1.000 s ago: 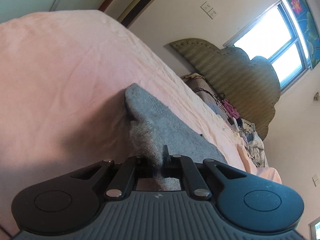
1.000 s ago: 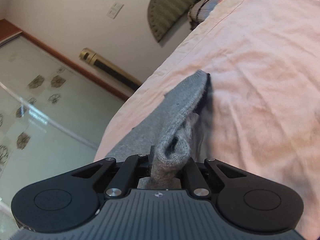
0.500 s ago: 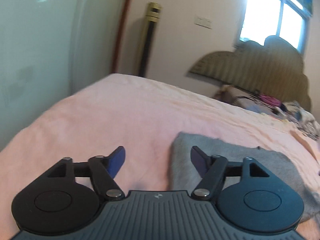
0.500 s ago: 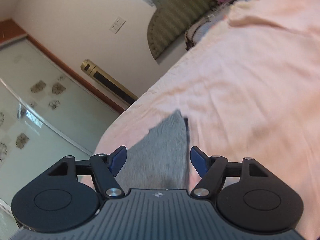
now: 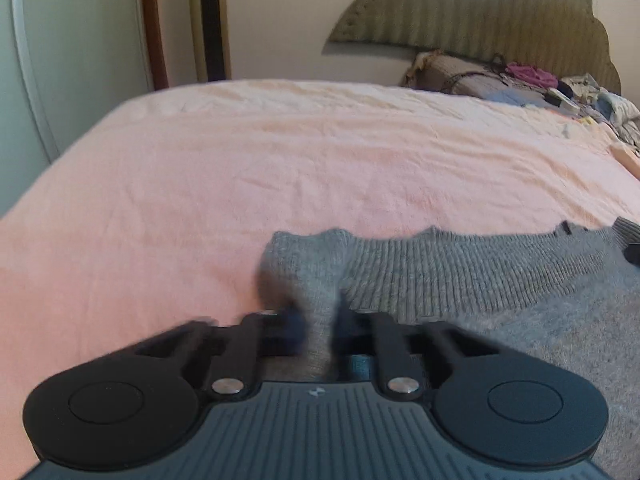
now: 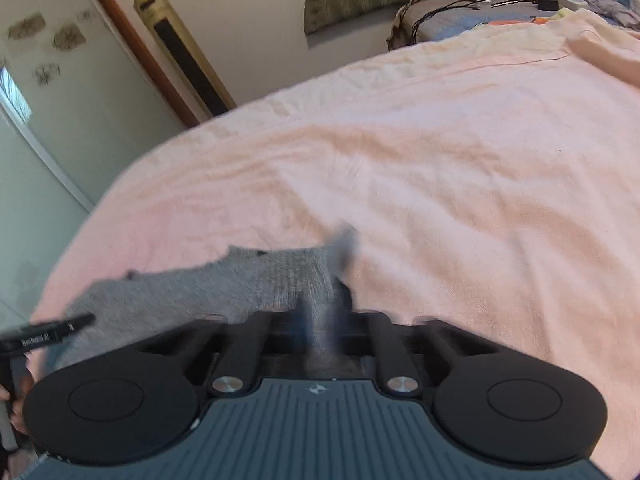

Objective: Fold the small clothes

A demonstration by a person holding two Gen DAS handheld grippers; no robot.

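A small grey knitted garment [image 5: 460, 276] with a ribbed hem lies on the pink bed sheet [image 5: 280, 160]. My left gripper [image 5: 318, 320] is shut on its left corner, the fabric pinched up between the jaws. In the right wrist view my right gripper [image 6: 324, 316] is shut on the garment's [image 6: 208, 292] right corner, with the cloth stretching away to the left. The left gripper's body [image 6: 44, 334] shows at the left edge there. Both views are motion blurred.
The pink sheet [image 6: 440, 168] covers the bed ahead. A padded headboard [image 5: 480, 12] and a pile of clothes and cables [image 5: 540, 84] sit at the far end. A wardrobe [image 6: 48, 92] and a tall gold and black unit [image 6: 184, 52] stand to the left.
Both grippers held the garment a second ago, opened and let go half a second ago, then moved to the ribbed hem's corners and shut on them.
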